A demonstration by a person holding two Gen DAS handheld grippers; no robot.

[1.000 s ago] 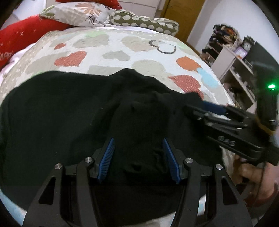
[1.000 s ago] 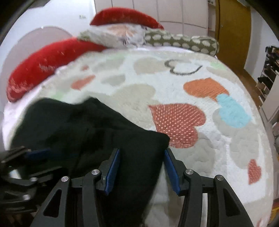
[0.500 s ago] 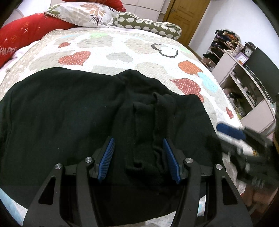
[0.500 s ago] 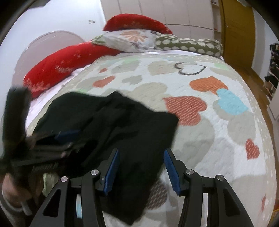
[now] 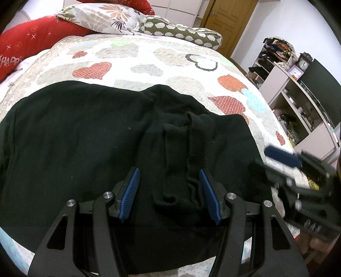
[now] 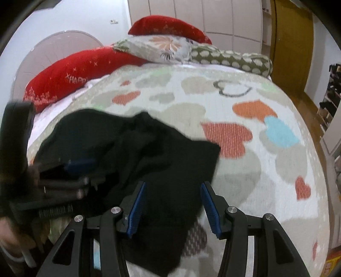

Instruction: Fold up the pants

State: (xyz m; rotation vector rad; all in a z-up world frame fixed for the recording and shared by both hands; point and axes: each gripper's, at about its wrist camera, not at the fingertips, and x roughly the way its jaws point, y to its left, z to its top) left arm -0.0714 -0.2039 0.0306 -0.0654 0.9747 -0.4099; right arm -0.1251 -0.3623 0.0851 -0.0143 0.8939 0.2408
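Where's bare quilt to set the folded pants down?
Free: quilt right of the black pants, out to the bed edge, and the strip between pants and pillows. Crowded: near edge, with pants, left gripper and right gripper.

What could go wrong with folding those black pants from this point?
The ribbed cuffs lie bunched and wrinkled between the left gripper fingers; closing there might grab only a ridge and leave the fold lumpy. The black pants reach the near edge of the quilt, so a tug could slide them off. The right gripper hovers close by, so the two could bump.
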